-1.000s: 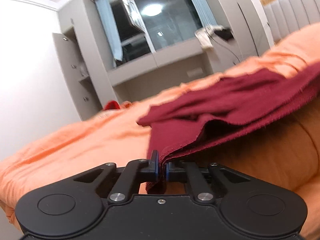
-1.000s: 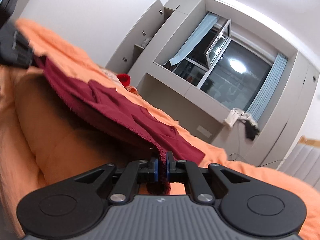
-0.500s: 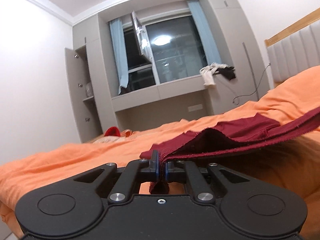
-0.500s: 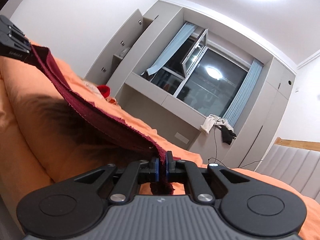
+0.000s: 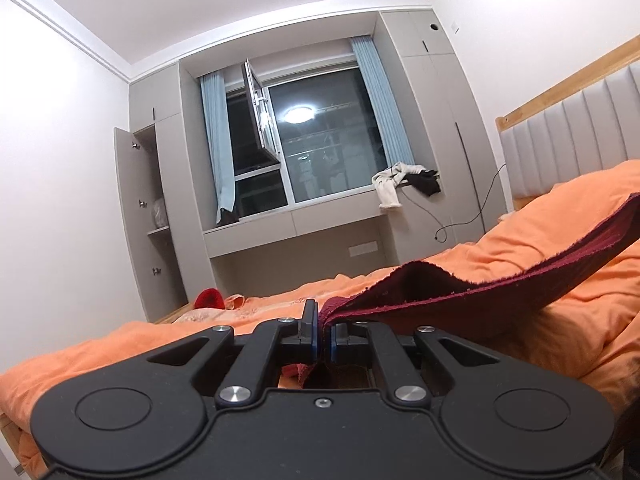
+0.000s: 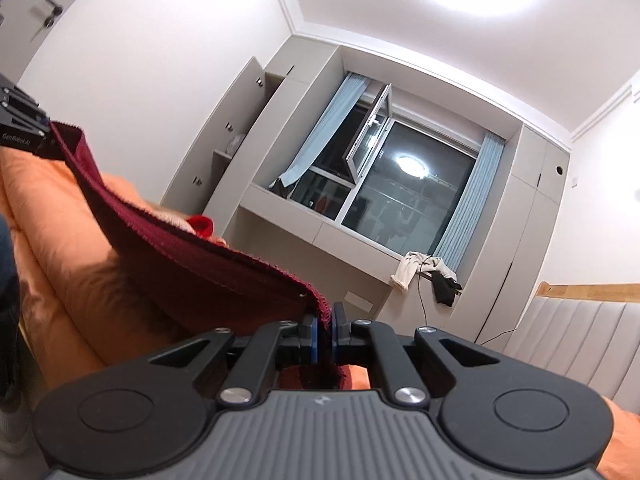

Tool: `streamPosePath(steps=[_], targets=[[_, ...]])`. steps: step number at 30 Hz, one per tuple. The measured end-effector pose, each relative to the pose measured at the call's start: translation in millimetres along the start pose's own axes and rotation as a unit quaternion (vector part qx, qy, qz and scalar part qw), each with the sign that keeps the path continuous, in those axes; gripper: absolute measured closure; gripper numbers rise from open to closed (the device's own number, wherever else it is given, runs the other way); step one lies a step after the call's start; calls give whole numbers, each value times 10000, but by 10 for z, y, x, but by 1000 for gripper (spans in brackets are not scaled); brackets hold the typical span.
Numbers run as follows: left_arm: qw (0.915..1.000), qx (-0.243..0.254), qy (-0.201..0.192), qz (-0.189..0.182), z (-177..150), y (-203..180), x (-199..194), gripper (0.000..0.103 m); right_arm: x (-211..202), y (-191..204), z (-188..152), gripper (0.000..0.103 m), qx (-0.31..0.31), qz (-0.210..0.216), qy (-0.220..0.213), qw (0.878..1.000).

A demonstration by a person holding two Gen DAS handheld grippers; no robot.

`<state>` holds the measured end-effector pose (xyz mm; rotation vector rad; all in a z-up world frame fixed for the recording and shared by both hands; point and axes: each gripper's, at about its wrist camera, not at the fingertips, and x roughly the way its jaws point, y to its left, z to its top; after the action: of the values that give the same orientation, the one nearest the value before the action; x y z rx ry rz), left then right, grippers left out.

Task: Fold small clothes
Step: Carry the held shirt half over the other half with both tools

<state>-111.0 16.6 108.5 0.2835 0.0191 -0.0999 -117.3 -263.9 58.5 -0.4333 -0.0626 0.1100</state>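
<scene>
Orange bedding (image 5: 520, 248) spread wide under a pale room with a dark window (image 5: 320, 148) straight ahead, and the dark red garment (image 5: 480, 284) hung clear above it, only its sagging middle near the cover. Left gripper (image 5: 323, 342) had its jaws clamped on one frayed corner of the cloth, right gripper (image 6: 325, 338) clamped on the opposite corner, and the raw edge ran taut between them. Open air lay in front of both tools, the padded headboard (image 5: 568, 136) off to the right side.
</scene>
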Motion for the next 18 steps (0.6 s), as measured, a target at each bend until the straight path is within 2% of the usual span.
streamPosePath(steps=[4, 9, 13, 18], targets=[[10000, 44, -55, -44, 144, 33, 177, 97, 313, -170, 12, 97, 244, -56, -116, 9996], [9999, 73, -138, 57, 336, 56, 595, 96, 804, -321, 34, 97, 505, -197, -216, 9983], [9997, 141, -156, 160, 465, 51, 1044, 96, 1298, -447, 25, 97, 515, -171, -137, 9984], [9996, -22, 95, 262, 514, 111, 1730, 95, 1955, -512, -34, 97, 336, -76, 73, 9994]])
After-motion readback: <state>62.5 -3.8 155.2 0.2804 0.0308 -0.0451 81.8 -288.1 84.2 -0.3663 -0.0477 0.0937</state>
